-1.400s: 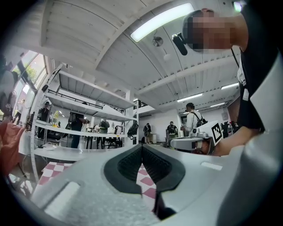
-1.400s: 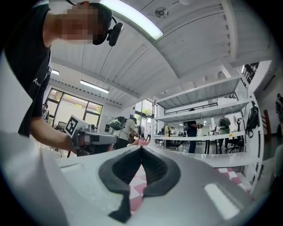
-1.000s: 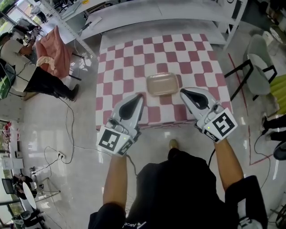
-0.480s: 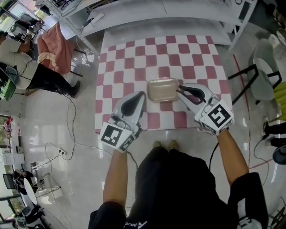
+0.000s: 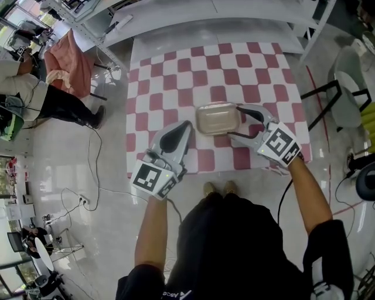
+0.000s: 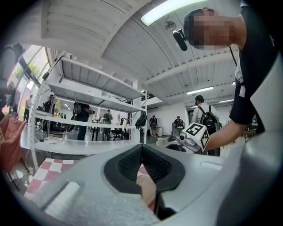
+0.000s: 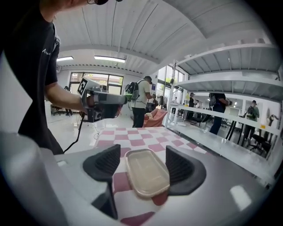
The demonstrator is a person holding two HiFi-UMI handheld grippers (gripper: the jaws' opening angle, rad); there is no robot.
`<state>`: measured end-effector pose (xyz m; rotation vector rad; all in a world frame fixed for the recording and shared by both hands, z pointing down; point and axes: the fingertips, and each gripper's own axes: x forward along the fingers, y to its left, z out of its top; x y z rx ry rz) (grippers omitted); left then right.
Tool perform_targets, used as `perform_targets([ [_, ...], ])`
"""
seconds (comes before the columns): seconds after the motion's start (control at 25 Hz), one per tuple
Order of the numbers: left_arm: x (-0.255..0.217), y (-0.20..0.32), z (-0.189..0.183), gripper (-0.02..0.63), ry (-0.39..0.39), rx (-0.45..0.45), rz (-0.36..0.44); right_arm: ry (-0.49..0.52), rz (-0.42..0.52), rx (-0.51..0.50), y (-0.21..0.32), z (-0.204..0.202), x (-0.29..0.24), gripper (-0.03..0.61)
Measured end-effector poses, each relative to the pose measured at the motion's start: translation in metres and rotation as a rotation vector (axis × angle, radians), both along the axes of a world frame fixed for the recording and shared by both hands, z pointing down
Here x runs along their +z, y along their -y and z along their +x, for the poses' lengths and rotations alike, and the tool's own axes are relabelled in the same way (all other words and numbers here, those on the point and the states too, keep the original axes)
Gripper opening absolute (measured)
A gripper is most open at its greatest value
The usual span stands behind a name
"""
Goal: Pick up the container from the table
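Observation:
A shallow beige lidded container (image 5: 218,119) (image 7: 147,172) lies on the red-and-white checked table (image 5: 176,76), near its front edge. My right gripper (image 5: 238,124) (image 7: 142,165) reaches in from the container's right end. Its jaws have just been opening and now stand on either side of that end, with a gap between each pad and the container. Its fingers (image 7: 105,164) do not press on it. My left gripper (image 5: 185,125) (image 6: 141,148) is shut and holds nothing, hovering to the container's left over the table's front edge.
A white shelf bench (image 5: 234,17) runs behind the table. A chair (image 5: 343,99) stands to the right. A person (image 5: 35,94) sits at the far left by a pink cloth (image 5: 67,67). Cables (image 5: 91,170) lie on the floor.
The right gripper has come down to the container and its jaws have opened around the container's right end. The left gripper has shifted a little and stays shut.

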<state>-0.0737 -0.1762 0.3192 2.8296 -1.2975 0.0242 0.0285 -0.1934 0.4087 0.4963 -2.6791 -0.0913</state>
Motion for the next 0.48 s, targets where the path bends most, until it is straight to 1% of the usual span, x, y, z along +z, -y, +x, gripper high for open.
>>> perform_targets([
  [0.16, 0.006, 0.002, -0.003, 0.011, 0.007, 0.01, -0.013, -0.064, -0.037, -0.031, 0.005, -0.003, 0.021, 0.373],
  [0.28, 0.012, 0.003, -0.003, 0.01, 0.008, 0.015, -0.023, -0.136, -0.068, -0.069, 0.009, -0.004, 0.04, 0.449],
  [0.48, 0.021, 0.007, -0.007, 0.011, 0.017, 0.018, -0.042, -0.275, -0.091, -0.129, 0.015, -0.007, 0.071, 0.579],
])
